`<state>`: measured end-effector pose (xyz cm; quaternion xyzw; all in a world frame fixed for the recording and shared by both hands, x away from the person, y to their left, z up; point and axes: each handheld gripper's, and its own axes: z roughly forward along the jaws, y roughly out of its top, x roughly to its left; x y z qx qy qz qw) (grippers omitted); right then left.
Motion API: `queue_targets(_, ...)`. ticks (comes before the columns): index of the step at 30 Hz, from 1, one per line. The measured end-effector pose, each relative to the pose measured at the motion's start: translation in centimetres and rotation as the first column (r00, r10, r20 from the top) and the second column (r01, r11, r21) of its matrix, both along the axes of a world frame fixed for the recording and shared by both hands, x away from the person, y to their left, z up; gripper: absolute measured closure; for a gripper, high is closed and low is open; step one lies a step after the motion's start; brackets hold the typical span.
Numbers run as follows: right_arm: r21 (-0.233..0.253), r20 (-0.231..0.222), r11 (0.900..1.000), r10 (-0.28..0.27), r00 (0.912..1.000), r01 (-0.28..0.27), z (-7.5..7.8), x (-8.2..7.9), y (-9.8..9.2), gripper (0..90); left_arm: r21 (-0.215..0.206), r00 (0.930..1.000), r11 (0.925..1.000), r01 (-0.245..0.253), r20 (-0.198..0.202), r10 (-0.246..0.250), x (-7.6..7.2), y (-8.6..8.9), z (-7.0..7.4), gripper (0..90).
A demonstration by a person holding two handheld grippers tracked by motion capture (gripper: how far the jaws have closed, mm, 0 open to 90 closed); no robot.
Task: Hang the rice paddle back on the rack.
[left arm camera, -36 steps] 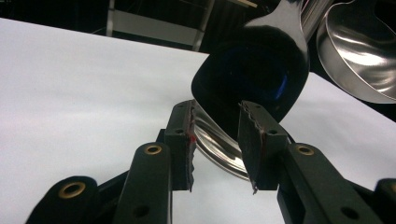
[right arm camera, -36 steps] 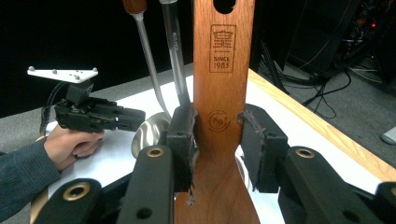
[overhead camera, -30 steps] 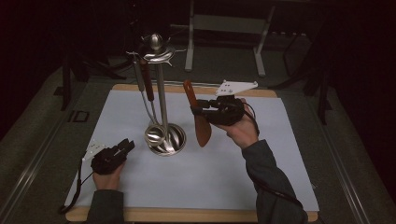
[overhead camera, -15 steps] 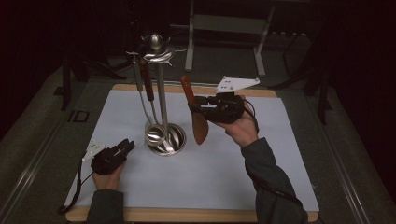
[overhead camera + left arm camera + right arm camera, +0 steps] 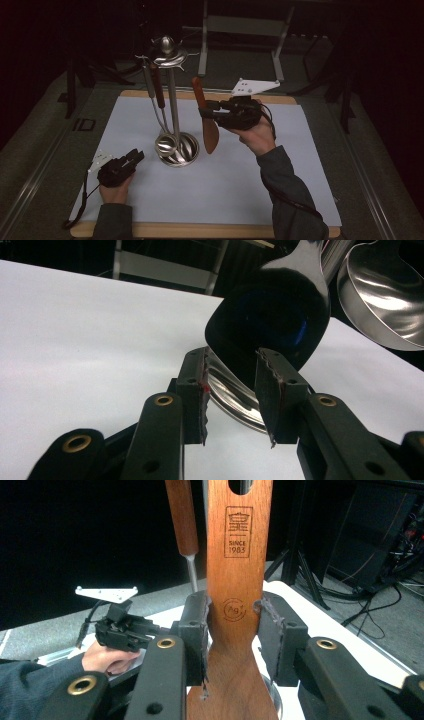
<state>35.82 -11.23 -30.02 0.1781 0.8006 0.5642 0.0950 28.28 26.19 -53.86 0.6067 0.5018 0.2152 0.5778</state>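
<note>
With right gripper (image 5: 207, 113) clamped on wooden spatula (image 5: 208, 131), held upright, hole end up, likely to hang it on rack (image 5: 171, 95); left gripper (image 5: 134, 158) parked open near rack base (image 5: 186, 150).

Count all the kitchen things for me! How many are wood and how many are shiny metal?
Wooden spatula, held in the right claw: 1
Utensil with a wooden handle, hanging on the stand: 1
Shiny metal ladle, hanging: 1
Shiny metal stand: 1
Total: 4
</note>
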Motion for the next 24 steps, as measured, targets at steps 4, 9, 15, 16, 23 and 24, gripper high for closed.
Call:
queue_targets(4, 0.007, 0.000, 1.000, 0.010, 1.0000, -0.010, 0.4, 0.0, 0.1, 66.3, -0.001, 1.0000, 1.0000, 0.000, 0.001, 0.000, 0.0, 0.0, 0.0, 66.1)
queue_targets(9, 0.019, 0.002, 1.000, 0.020, 0.9998, -0.020, 0.7, 0.0, 0.3, 66.3, 0.000, 1.0000, 1.0000, 0.000, 0.000, 0.000, 0.0, 0.0, 0.0, 66.1)
queue_targets(15, 0.041, 0.003, 0.999, 0.028, 0.9996, -0.028, 1.3, -0.1, 0.5, 66.3, -0.001, 1.0000, 1.0000, 0.000, -0.001, 0.000, 0.0, 0.0, 0.0, 66.1)
queue_targets(16, 0.046, 0.006, 0.998, 0.030, 0.9995, -0.031, 1.5, -0.1, 0.5, 66.3, -0.001, 1.0000, 1.0000, 0.000, -0.001, 0.000, 0.0, 0.0, 0.0, 66.1)
queue_targets(23, 0.065, 0.024, 0.997, 0.046, 0.9986, -0.048, 2.6, -0.3, 1.2, 66.3, -0.002, 1.0000, 1.0000, 0.000, -0.002, 0.000, 0.0, 0.0, 0.0, 66.0)
queue_targets(24, 0.066, 0.025, 0.997, 0.047, 0.9986, -0.049, 2.7, -0.3, 1.3, 66.3, -0.002, 1.0000, 1.0000, 0.000, -0.001, 0.000, 0.0, 0.0, 0.0, 66.0)
